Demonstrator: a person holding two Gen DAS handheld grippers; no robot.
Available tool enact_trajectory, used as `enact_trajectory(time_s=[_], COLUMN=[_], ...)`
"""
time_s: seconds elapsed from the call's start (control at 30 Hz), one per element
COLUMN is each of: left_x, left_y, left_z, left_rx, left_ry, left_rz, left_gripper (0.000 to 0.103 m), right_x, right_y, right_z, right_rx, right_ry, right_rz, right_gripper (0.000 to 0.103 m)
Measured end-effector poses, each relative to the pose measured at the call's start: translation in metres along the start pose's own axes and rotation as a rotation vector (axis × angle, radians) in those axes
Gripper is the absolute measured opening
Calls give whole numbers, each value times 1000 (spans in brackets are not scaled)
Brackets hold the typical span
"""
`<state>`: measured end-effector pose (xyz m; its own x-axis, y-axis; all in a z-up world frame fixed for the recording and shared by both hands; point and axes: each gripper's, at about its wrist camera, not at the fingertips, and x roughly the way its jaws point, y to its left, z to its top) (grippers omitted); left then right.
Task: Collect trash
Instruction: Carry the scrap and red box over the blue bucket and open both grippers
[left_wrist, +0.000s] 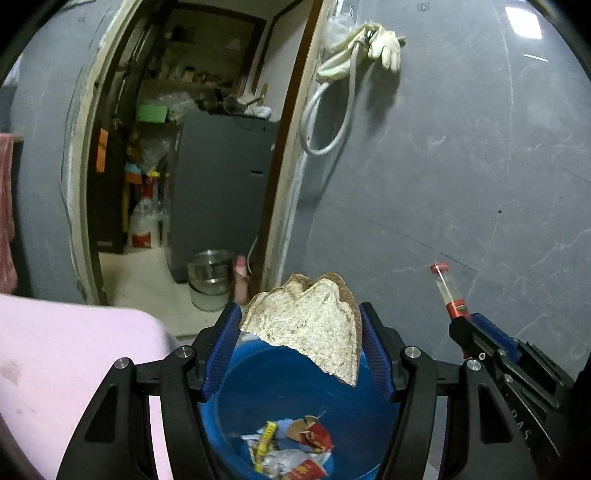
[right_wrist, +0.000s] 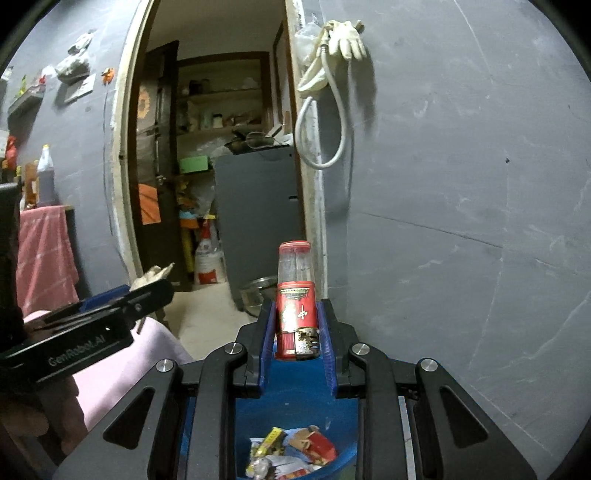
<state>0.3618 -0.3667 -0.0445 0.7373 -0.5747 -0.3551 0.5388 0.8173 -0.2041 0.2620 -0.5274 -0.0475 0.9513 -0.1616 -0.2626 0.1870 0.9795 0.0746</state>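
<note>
Both grippers hang over the blue bucket (left_wrist: 295, 402), each with something clamped. The left gripper (left_wrist: 301, 343) pinches a broken, fibrous coconut shell piece (left_wrist: 310, 321) between its blue pads (left_wrist: 221, 347), the pale inner face turned toward the camera and its jagged edge pointing down over the bucket mouth. The right gripper (right_wrist: 295, 332) squeezes a red lighter (right_wrist: 297, 310) upright between its pads, the clear end on top, the rusty metal end at the bottom. From the left wrist view that lighter pokes up off to the right side. Down in the bucket lies a heap of wrappers (right_wrist: 291, 452), red, yellow and white scraps. A pink surface (left_wrist: 55, 362) sits to the left, touching or just beside the bucket, hard to tell. Behind, a grey wall (left_wrist: 461, 166) with pale gloves (left_wrist: 384, 44) and a looped hose (left_wrist: 332, 110) hung beside an open doorway (left_wrist: 192, 166).
</note>
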Motion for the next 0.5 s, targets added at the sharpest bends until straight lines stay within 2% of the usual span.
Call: enact_trajectory(time_s=[0.2, 0.5], left_x=[23, 31], left_y=[-3, 1], left_z=[-10, -26], left_rx=[-16, -32], left_ry=[52, 99], left_rz=[35, 74], left_gripper=[58, 58], right_x=[9, 22], right_y=[-10, -14], right_z=[-7, -16], right_rx=[10, 25], right_ry=[25, 65], right_rz=[-6, 5], right_gripper=[21, 21])
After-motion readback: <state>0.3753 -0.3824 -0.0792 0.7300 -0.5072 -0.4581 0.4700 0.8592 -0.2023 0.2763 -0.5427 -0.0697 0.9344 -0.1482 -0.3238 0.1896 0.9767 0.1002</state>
